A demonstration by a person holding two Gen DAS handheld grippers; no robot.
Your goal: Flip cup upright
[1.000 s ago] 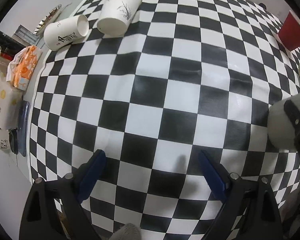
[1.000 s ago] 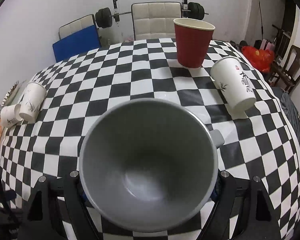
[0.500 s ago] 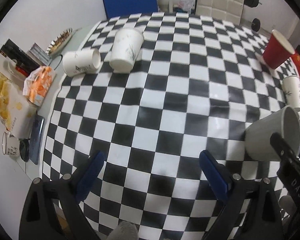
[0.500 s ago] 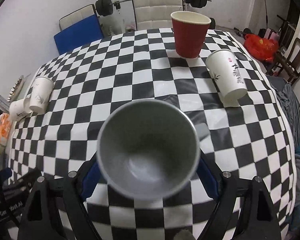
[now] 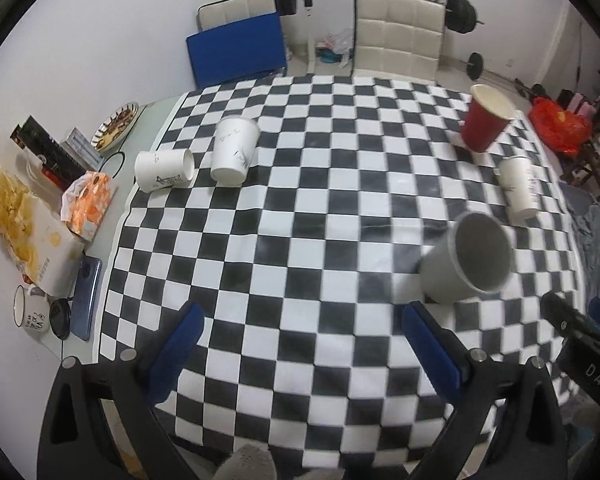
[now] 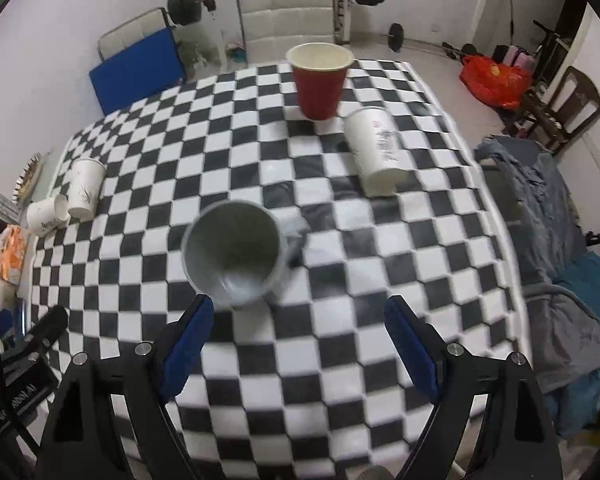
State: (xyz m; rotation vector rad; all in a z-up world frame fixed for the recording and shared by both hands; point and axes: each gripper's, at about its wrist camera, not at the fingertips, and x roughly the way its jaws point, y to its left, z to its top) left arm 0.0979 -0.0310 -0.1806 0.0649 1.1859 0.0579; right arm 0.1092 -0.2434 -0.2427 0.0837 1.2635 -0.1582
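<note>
Grey mug (image 6: pixel 236 254): it stands with its mouth up on the checkered worktop (image 6: pixel 340 380). Its handle pokes out to the right in the right wrist view. Nothing holds it. It looks a bit blurry.
Where the mug is: just ahead of the right gripper (image 6: pixel 298 340), closer to that gripper's left finger. In the left wrist view the grey mug (image 5: pixel 466 258) is off to the right, past the left gripper's right finger.
Right gripper: its jaws are wide apart with nothing in them.
Left gripper (image 5: pixel 300 340): its jaws are wide apart too, with only the worktop (image 5: pixel 300 240) between them.
Red cup (image 6: pixel 320 80): it stands mouth up at the far side of the worktop.
White paper cup (image 6: pixel 378 156): it stands mouth down, near the red cup and apart from the mug.
Two more white cups: one (image 5: pixel 234 150) stands mouth down at the far left. The other (image 5: pixel 164 170) lies on its side right next to it.
Beside the worktop: an orange packet (image 5: pixel 88 202), a dark phone (image 5: pixel 86 298) and a small white mug with words (image 5: pixel 30 314).
</note>
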